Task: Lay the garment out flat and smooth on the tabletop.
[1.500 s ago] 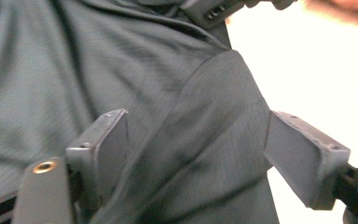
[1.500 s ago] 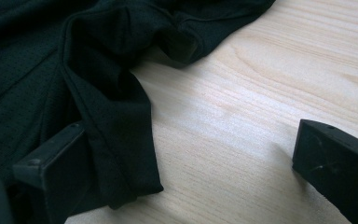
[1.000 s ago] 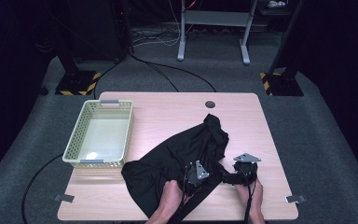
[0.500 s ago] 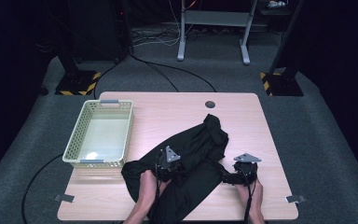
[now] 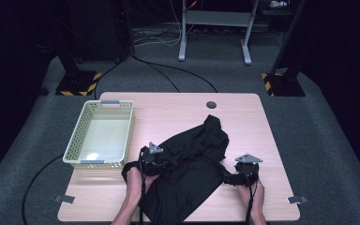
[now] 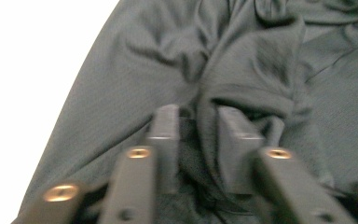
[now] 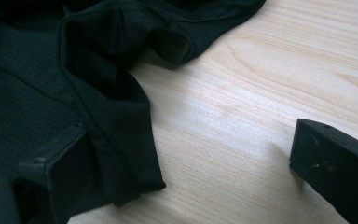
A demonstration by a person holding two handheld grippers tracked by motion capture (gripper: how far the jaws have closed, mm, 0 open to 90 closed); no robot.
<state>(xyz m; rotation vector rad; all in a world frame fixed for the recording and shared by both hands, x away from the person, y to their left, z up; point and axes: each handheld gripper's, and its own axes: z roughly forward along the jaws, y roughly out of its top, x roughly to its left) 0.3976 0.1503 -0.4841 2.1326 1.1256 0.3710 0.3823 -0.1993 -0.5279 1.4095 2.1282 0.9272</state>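
High view, one black garment (image 5: 187,173), one basket (image 5: 101,136)

Black mesh shirt (image 5: 192,173), crumpled on table

There's a pale plastic basket (image 5: 99,136) sitting on the left side of a light wooden table (image 5: 168,112), which has a round cable hole (image 5: 211,104) near its far edge. Black cables (image 5: 168,77) snake over the grey carpet behind, near a metal stand (image 5: 214,28).
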